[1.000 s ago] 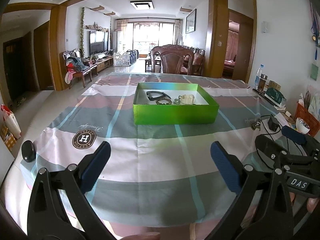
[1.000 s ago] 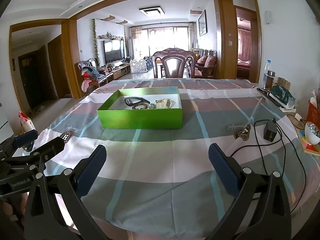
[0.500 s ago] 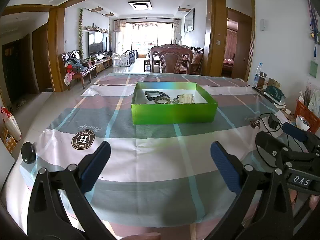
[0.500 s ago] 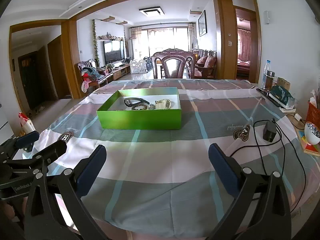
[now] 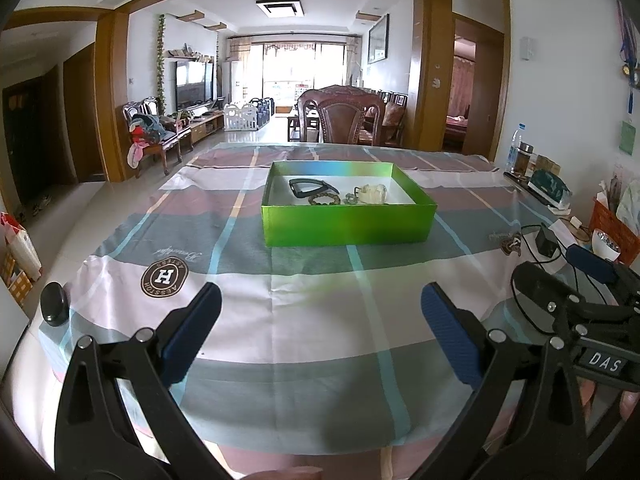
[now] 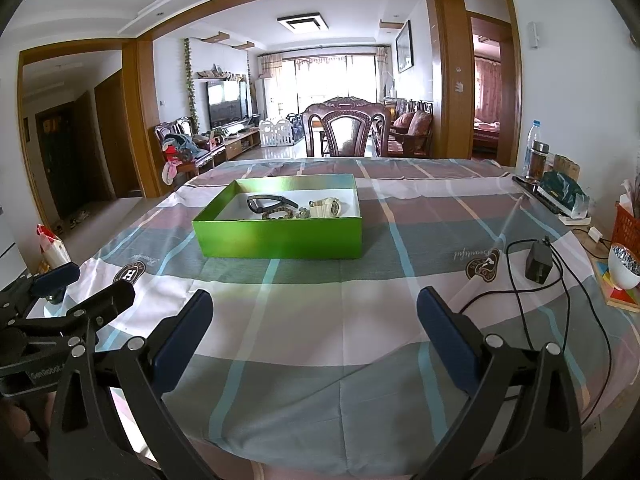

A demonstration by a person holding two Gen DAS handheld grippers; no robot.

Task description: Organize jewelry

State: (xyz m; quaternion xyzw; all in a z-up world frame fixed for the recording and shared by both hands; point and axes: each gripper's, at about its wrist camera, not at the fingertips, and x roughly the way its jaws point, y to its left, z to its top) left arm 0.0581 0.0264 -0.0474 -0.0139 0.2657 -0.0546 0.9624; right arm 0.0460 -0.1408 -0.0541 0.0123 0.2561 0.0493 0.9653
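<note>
A green open box (image 5: 348,226) (image 6: 280,236) stands mid-table on the plaid cloth. Inside lie a black band (image 5: 310,187) (image 6: 267,202), a brown bead bracelet (image 5: 324,199) (image 6: 280,213), a small beaded piece (image 5: 350,199) (image 6: 303,212) and a cream watch (image 5: 374,193) (image 6: 326,207). My left gripper (image 5: 320,316) is open and empty above the near table edge, well short of the box. My right gripper (image 6: 314,320) is open and empty, beside it on the right; it also shows in the left wrist view (image 5: 576,296).
A black charger with cables (image 6: 538,266) lies on the right of the table, near a white bowl (image 6: 624,266) and an orange basket (image 6: 626,220). Bottles (image 6: 534,152) and a dark package (image 6: 562,192) stand far right. A wooden chair (image 6: 346,130) is behind the table.
Both grippers have drifted slightly; the box sits marginally lower and nearer in the views. Both stay open and empty.
</note>
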